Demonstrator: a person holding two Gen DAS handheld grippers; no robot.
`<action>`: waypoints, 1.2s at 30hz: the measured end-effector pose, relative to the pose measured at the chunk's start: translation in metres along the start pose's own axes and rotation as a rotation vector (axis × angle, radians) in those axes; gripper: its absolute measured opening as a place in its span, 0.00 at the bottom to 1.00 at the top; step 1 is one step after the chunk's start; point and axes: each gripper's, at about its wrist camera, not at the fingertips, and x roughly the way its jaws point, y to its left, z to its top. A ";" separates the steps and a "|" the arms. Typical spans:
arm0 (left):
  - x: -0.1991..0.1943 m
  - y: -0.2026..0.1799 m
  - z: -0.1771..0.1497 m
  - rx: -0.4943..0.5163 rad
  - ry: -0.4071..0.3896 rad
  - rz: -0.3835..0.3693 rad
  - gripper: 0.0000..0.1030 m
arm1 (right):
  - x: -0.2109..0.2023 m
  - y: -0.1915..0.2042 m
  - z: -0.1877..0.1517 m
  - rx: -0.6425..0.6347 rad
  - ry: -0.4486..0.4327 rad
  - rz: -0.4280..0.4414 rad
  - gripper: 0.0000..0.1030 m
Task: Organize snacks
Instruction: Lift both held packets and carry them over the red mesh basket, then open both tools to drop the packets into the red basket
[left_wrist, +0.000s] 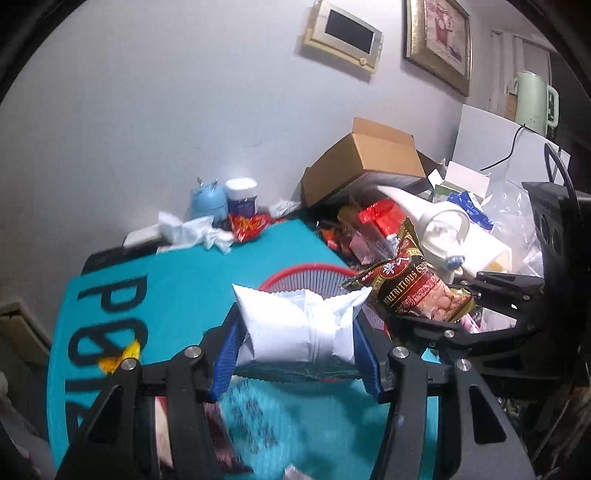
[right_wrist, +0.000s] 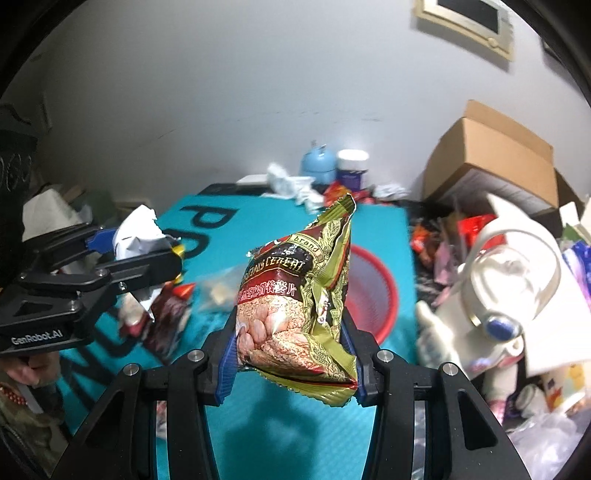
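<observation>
My left gripper (left_wrist: 295, 332) is shut on a white snack packet (left_wrist: 301, 321) and holds it above the near rim of a red mesh basket (left_wrist: 306, 275). My right gripper (right_wrist: 291, 354) is shut on a green and dark red cereal packet (right_wrist: 303, 295), raised above the teal mat (right_wrist: 373, 225) with the red basket (right_wrist: 373, 295) behind it. In the left wrist view the cereal packet (left_wrist: 413, 284) hangs at the basket's right side. In the right wrist view the left gripper (right_wrist: 122, 254) with the white packet (right_wrist: 136, 232) is at the left.
Loose snack packets (right_wrist: 166, 317) lie on the mat at the left. A white astronaut figure (right_wrist: 509, 280), a cardboard box (right_wrist: 487, 162), red wrappers (left_wrist: 380, 218), crumpled tissues (left_wrist: 199, 232), a blue toy (left_wrist: 208, 201) and a jar (left_wrist: 242, 195) crowd the back and right.
</observation>
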 end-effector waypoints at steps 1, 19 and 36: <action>0.004 -0.001 0.004 0.007 -0.002 0.000 0.53 | 0.002 -0.003 0.003 0.010 -0.009 -0.020 0.46; 0.098 0.009 0.013 0.004 0.127 0.020 0.53 | 0.065 -0.029 0.009 0.068 0.034 -0.123 0.46; 0.130 0.016 0.007 -0.033 0.233 0.089 0.64 | 0.077 -0.036 0.003 0.090 0.076 -0.151 0.56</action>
